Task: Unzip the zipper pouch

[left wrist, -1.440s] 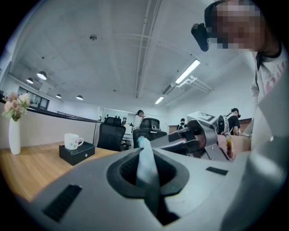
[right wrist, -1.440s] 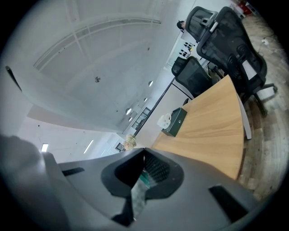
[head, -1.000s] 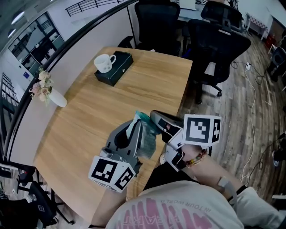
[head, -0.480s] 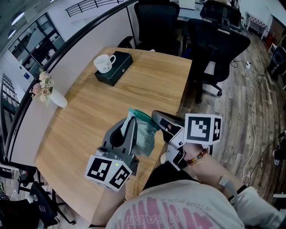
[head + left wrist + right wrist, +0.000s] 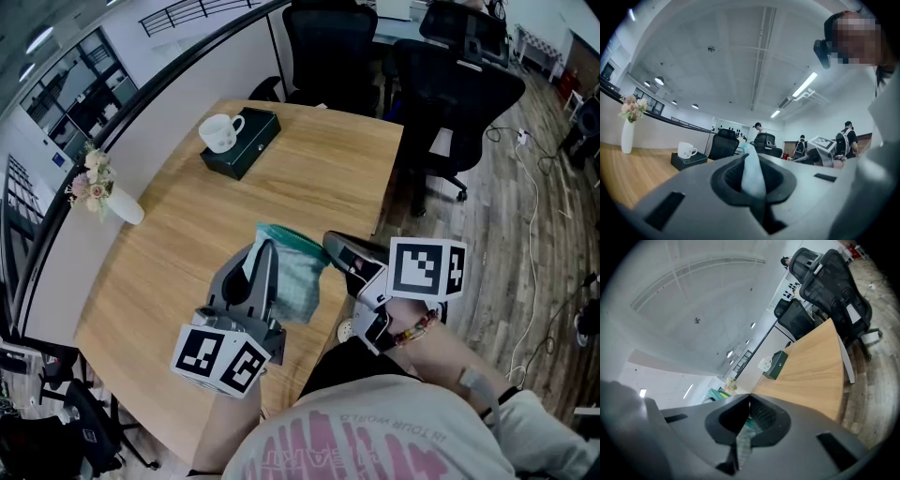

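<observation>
The teal zipper pouch [image 5: 296, 274] hangs above the table's near edge, stretched between both grippers. My left gripper [image 5: 265, 247] is shut on its left part; in the left gripper view a fold of pale blue-green fabric [image 5: 752, 169] stands pinched between the jaws of the left gripper [image 5: 753, 180]. My right gripper [image 5: 330, 244] is shut at the pouch's right end. In the right gripper view a thin grey strip [image 5: 742, 442], apparently the zipper pull, is clamped in the right gripper [image 5: 748, 422], with teal fabric behind it.
A white mug [image 5: 218, 131] stands on a black box [image 5: 246, 146] at the table's far side. A vase of flowers [image 5: 101, 191] is at the left edge. Black office chairs [image 5: 450, 89] stand beyond the table [image 5: 319, 178]; cables lie on the wooden floor at the right.
My left gripper has drawn left and slightly toward me with the pouch, spreading the pouch wider. The right gripper has stayed almost in place.
</observation>
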Demonstrator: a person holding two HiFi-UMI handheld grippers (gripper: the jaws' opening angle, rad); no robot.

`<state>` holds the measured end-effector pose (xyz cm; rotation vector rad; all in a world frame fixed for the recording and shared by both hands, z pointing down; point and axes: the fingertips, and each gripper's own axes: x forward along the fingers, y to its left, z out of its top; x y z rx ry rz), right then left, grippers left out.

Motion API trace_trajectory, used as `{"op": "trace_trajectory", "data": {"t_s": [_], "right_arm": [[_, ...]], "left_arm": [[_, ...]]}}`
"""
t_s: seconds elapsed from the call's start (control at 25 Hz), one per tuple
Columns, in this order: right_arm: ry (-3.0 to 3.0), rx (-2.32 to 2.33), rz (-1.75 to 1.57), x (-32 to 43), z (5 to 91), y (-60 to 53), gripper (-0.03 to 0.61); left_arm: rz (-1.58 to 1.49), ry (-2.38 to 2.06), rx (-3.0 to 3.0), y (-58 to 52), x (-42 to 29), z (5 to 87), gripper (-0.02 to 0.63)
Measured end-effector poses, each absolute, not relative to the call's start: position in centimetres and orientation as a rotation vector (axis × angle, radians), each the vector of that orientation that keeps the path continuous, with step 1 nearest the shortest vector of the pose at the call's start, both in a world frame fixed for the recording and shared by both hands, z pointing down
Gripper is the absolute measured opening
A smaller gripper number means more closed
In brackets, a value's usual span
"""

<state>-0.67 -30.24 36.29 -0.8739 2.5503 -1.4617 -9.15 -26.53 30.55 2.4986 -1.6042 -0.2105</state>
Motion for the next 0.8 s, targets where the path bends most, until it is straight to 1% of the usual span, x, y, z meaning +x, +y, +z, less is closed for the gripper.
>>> {"op": "trace_trajectory", "data": {"t_s": [0.8], "right_arm": [[2.517, -0.936, -1.46, 2.1, 36.9, -29.9, -0.003]], "left_arm": [[-0.232, -1.684, 2.485, -25.6, -10.1, 29.1, 0.009]]}}
